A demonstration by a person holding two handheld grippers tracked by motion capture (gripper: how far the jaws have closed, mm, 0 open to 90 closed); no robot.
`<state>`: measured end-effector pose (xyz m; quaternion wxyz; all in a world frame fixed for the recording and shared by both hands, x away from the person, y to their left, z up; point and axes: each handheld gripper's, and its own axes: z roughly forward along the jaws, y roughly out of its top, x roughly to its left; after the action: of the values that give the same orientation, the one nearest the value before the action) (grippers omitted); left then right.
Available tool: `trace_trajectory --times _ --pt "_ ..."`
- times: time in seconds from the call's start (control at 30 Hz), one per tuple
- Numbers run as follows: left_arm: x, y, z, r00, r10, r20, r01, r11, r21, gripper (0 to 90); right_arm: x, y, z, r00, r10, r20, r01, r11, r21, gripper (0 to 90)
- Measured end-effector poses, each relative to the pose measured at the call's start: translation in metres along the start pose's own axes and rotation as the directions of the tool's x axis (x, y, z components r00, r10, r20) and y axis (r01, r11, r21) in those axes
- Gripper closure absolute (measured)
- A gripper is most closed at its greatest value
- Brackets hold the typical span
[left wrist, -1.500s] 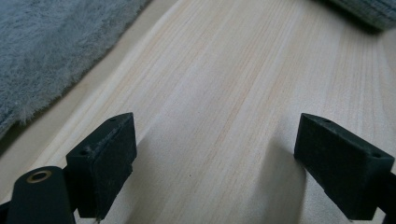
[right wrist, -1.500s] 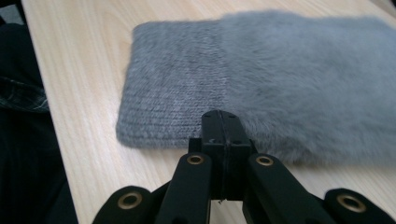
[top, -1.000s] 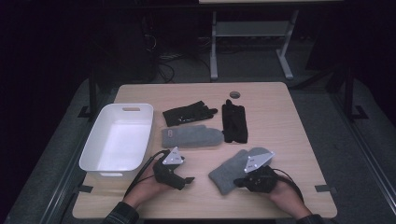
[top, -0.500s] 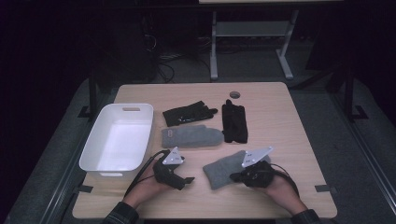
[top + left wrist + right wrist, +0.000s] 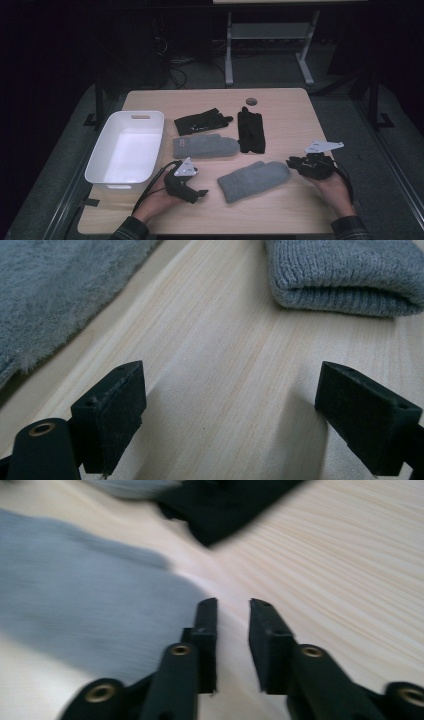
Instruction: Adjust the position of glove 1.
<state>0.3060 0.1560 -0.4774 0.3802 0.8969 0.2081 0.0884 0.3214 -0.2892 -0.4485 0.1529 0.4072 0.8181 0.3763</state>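
Mitten (image 5: 254, 180) lies flat on the table (image 5: 280, 112) between my grippers, its long axis slanting from the cuff at near left up to the tip at far right. My left gripper (image 5: 196, 192) rests just left of the cuff, jaws spread wide, nothing between them. My right gripper (image 5: 296, 163), just off the tip, has been opening: a narrow, empty gap.
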Motion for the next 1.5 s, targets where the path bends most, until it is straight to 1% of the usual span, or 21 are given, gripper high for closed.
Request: trace_trajectory --times 0.1,0.13,0.2,0.27,0.43,0.47,0.5,0.57,0.63,0.67,0.7,0.77,0.83,0.97,1.03,1.1,1.23,1.37,1.4,1.43,1.5 --pt "0.000 0.000 0.000 1.0000 0.001 0.000 -0.001 1.0000 0.000 12.1 -0.012 -0.007 0.002 0.9985 0.036 0.040 -0.037 0.999 0.011 60.3" --pt "0.000 0.000 0.000 1.0000 -0.001 0.000 0.001 1.0000 -0.001 12.1 -0.015 -0.009 0.004 0.9981 0.044 0.043 -0.045 0.999 0.022 56.7" --pt "0.000 0.000 0.000 1.0000 -0.002 0.000 0.002 1.0000 -0.001 12.1 -0.018 -0.013 0.009 0.9968 0.054 0.060 -0.057 0.997 0.045 46.7" --pt "0.000 0.000 0.000 1.0000 -0.002 -0.001 0.002 1.0000 -0.001 12.1 -0.020 -0.018 0.014 0.9953 0.058 0.077 -0.063 0.996 0.063 40.1" --pt "0.000 0.001 0.001 1.0000 -0.008 -0.002 0.008 1.0000 0.002 12.1 -0.022 -0.023 0.017 0.9906 0.073 0.116 -0.077 0.996 0.035 25.7" --pt "0.000 0.003 0.000 1.0000 0.003 -0.001 -0.003 0.9997 0.023 12.3 -0.023 -0.026 0.019 0.9902 0.076 0.117 -0.078 0.997 0.012 21.4" --pt "0.000 0.005 0.001 1.0000 -0.001 -0.004 0.001 0.9995 0.032 12.6 -0.023 -0.027 0.019 0.9894 0.082 0.120 -0.083 0.997 0.006 19.1" --pt "0.001 0.008 0.001 1.0000 -0.008 -0.005 0.008 0.9983 0.058 13.3 -0.023 -0.027 0.019 0.9884 0.086 0.125 -0.088 0.996 0.007 18.0" --pt "0.002 0.012 0.000 0.9998 -0.009 -0.018 0.010 0.9981 0.062 15.4 -0.024 -0.027 0.020 0.9886 0.082 0.126 -0.083 0.996 0.008 16.8" --pt "0.002 0.015 0.000 0.9996 -0.023 -0.018 0.023 0.9986 0.047 17.1 -0.024 -0.027 0.020 0.9885 0.082 0.127 -0.083 0.996 0.009 16.6" --pt "0.004 0.017 -0.001 0.9996 -0.019 -0.020 0.020 0.9983 0.054 19.2 -0.024 -0.027 0.020 0.9881 0.085 0.128 -0.087 0.996 0.011 16.5" --pt "0.006 0.023 -0.003 0.9991 -0.031 -0.030 0.032 0.9986 0.042 23.7 -0.024 -0.027 0.020 0.9880 0.086 0.128 -0.088 0.996 0.011 16.4" --pt "0.007 0.029 -0.005 0.9983 -0.041 -0.040 0.043 0.9981 0.044 24.6 -0.024 -0.027 0.020 0.9880 0.086 0.128 -0.088 0.996 0.011 16.3" --pt "0.011 0.040 -0.007 0.9968 -0.053 -0.059 0.054 0.9984 0.017 28.3 -0.024 -0.027 0.020 0.9880 0.086 0.128 -0.088 0.996 0.010 16.3" --pt "0.013 0.048 -0.007 0.9961 -0.042 -0.078 0.043 0.9989 0.017 29.5 -0.024 -0.027 0.020 0.9880 0.087 0.128 -0.089 0.996 0.010 16.3" --pt "0.017 0.056 -0.007 0.9953 -0.045 -0.086 0.046 0.9989 0.009 31.7 -0.023 -0.027 0.020 0.9878 0.089 0.128 -0.092 0.996 0.011 16.3" --pt "0.026 0.068 -0.005 0.9908 -0.049 -0.126 0.051 0.9987 0.010 43.0 -0.023 -0.027 0.020 0.9878 0.088 0.128 -0.091 0.996 0.011 16.3" --pt "0.040 0.078 -0.004 0.9830 -0.088 -0.161 0.090 0.9959 0.007 66.1 -0.024 -0.027 0.020 0.9881 0.086 0.128 -0.088 0.996 0.010 16.3" --pt "0.043 0.080 -0.004 0.9813 -0.086 -0.172 0.089 0.9959 0.012 72.2 -0.024 -0.027 0.020 0.9880 0.086 0.128 -0.088 0.996 0.010 16.3" --pt "0.046 0.083 -0.002 0.9778 -0.087 -0.191 0.093 0.9955 0.021 77.3 -0.024 -0.027 0.020 0.9880 0.086 0.128 -0.088 0.996 0.010 16.4" --pt "0.052 0.088 0.000 0.9669 -0.081 -0.242 0.097 0.9938 0.054 86.3 -0.023 -0.027 0.020 0.9878 0.089 0.128 -0.091 0.996 0.012 16.3"
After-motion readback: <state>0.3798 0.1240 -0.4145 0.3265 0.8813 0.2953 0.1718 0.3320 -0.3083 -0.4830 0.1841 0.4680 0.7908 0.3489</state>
